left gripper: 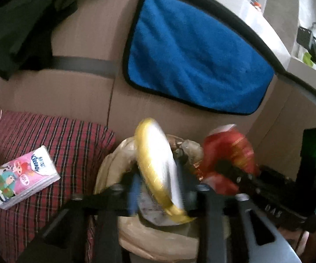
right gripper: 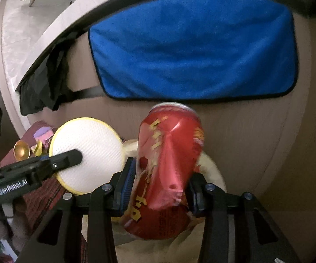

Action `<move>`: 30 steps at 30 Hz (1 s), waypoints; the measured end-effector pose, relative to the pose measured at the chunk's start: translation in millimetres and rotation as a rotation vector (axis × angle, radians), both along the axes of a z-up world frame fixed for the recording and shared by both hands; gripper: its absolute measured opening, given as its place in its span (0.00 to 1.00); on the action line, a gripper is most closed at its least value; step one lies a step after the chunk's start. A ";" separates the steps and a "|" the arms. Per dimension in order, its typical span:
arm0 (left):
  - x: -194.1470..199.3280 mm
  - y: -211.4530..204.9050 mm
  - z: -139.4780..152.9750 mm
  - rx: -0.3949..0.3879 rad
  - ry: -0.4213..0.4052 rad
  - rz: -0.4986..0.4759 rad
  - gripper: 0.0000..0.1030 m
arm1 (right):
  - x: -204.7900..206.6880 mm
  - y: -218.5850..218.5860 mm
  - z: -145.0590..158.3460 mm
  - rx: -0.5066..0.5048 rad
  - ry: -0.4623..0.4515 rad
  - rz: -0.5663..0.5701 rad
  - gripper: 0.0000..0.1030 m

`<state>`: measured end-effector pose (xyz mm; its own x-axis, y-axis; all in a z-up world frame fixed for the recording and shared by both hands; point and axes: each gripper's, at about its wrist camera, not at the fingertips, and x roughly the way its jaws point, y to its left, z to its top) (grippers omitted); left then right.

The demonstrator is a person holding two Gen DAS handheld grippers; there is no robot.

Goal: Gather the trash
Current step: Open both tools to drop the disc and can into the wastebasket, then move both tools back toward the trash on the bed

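My left gripper [left gripper: 158, 192] is shut on a round white lid with a yellow rim [left gripper: 155, 153], held edge-on above a beige bag [left gripper: 127, 236] of trash. In the right wrist view the lid [right gripper: 90, 151] shows face-on at the left, with the left gripper's finger across it. My right gripper [right gripper: 160, 188] is shut on a dented red can [right gripper: 168, 168], held upright over the same beige bag [right gripper: 210, 171]. The can [left gripper: 230, 151] also shows in the left wrist view, to the right of the lid.
A blue cloth [left gripper: 193, 59] hangs on the brown cardboard wall [left gripper: 85, 92] behind. A pink tissue pack [left gripper: 24, 179] lies on a red plaid cushion [left gripper: 54, 153] at left. Dark fabric [right gripper: 41, 87] hangs at upper left. A gold spoon [right gripper: 22, 151] lies at far left.
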<state>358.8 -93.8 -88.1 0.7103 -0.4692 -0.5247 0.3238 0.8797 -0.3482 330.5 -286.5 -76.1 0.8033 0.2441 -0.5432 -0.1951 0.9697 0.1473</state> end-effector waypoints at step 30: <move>-143.3 277.5 50.8 0.015 -0.070 0.434 0.45 | -57.7 118.9 47.0 0.014 -0.062 0.219 0.44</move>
<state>215.4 183.8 -37.3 0.8740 -0.1126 -0.4728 -0.0542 0.9442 -0.3250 272.8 -167.6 -29.1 0.7619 0.4235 -0.4901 -0.4095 0.9012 0.1421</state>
